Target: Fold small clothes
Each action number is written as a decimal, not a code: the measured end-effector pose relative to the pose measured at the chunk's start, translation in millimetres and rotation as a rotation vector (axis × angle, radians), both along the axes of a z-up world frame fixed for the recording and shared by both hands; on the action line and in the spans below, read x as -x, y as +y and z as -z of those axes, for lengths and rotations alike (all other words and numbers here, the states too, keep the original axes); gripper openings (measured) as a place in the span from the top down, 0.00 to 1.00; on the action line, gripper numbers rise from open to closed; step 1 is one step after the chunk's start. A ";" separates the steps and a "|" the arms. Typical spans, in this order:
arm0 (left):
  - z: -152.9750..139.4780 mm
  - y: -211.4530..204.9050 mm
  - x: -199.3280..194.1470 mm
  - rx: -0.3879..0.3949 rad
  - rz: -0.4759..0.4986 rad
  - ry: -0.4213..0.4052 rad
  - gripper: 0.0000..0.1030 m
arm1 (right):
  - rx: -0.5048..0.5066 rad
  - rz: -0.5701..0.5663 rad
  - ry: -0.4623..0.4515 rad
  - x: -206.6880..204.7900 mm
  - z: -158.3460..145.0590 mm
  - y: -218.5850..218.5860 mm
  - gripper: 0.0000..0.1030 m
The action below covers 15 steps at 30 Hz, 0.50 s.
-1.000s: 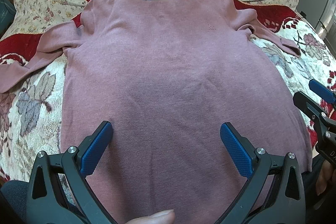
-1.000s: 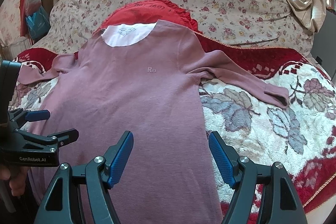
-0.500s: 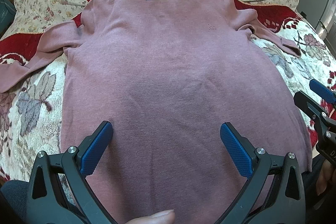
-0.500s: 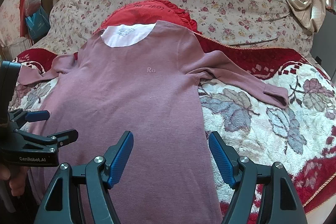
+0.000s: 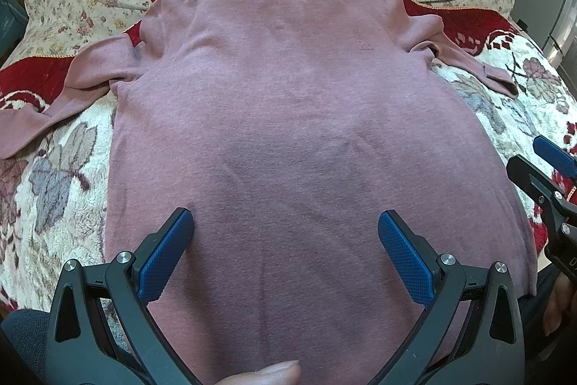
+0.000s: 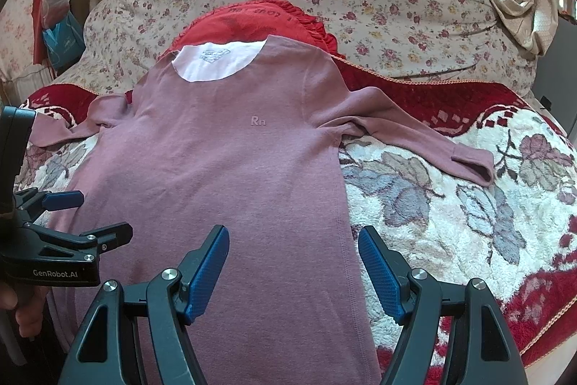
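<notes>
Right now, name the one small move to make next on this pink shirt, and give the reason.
Probably send the right gripper out to the right sleeve to fold it inward. The shirt lies flat and unfolded, both sleeves spread sideways; both grippers, the left gripper too, are open and hold nothing.

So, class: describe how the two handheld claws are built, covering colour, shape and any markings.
Both the left claw and the right claw have black plastic frames with triangular cut-outs, silver pivot bolts and blue textured pads. Seen from the right wrist, the left claw's body reads "GenRobot.AI" in white.
</notes>
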<state>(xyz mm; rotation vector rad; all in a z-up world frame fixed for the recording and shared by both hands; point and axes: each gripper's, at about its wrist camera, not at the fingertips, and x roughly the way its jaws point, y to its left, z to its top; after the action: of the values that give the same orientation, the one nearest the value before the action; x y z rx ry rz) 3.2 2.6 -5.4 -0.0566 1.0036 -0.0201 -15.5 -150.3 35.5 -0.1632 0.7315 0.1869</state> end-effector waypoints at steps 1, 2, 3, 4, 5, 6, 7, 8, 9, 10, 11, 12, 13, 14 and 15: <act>0.0 -0.1 0.0 0.000 0.000 0.000 0.00 | -0.001 0.000 0.000 0.0 0.0 0.1 0.30; 0.4 0.7 0.3 0.001 -0.001 0.000 0.00 | 0.000 0.001 0.000 -0.7 0.5 0.5 0.30; 0.8 0.7 0.4 0.001 -0.001 0.000 0.00 | 0.007 0.001 0.002 0.0 0.3 0.1 0.30; 1.0 0.8 0.5 0.000 -0.001 0.000 0.00 | 0.008 0.001 0.003 -0.4 0.6 0.5 0.30; 1.4 1.3 0.8 -0.001 -0.001 0.000 0.00 | 0.011 0.000 0.003 -0.1 0.5 0.4 0.30; 0.9 1.1 0.5 0.000 0.000 0.000 0.00 | -0.001 0.000 0.001 0.2 0.3 -0.2 0.30; 0.9 1.0 0.4 0.000 0.000 0.000 0.00 | -0.001 -0.001 0.001 -0.4 0.7 0.2 0.30; 1.5 1.9 0.7 0.000 0.000 0.000 0.00 | 0.000 0.000 0.001 -0.1 0.5 0.1 0.30; 0.9 1.1 0.4 0.000 0.000 0.000 0.00 | 0.004 0.001 0.000 0.3 0.4 0.0 0.30; 0.8 0.9 0.4 0.001 0.000 0.000 0.00 | -0.001 0.001 -0.003 0.4 0.4 -0.1 0.30; 1.1 1.5 0.7 0.001 -0.001 0.000 0.00 | 0.007 0.001 -0.002 -0.2 0.2 -0.2 0.30; 1.3 1.8 0.7 0.001 -0.001 0.000 0.00 | 0.014 0.001 -0.004 -0.2 -0.1 -0.5 0.30; 0.7 0.9 0.2 0.000 -0.001 0.000 0.00 | 0.014 0.001 -0.004 -0.7 -0.1 -0.2 0.30; 0.7 0.8 0.2 0.000 -0.001 0.001 0.00 | 0.014 0.000 -0.003 -0.7 -0.1 -0.3 0.30; 0.8 1.0 0.2 0.000 -0.001 0.001 0.00 | 0.011 0.001 -0.001 -0.2 0.0 -0.5 0.30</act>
<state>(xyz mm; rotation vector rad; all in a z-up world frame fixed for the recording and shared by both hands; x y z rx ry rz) 3.0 3.5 -6.2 -0.0567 1.0044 -0.0194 -15.3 -150.7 35.5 -0.1734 0.7319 0.1823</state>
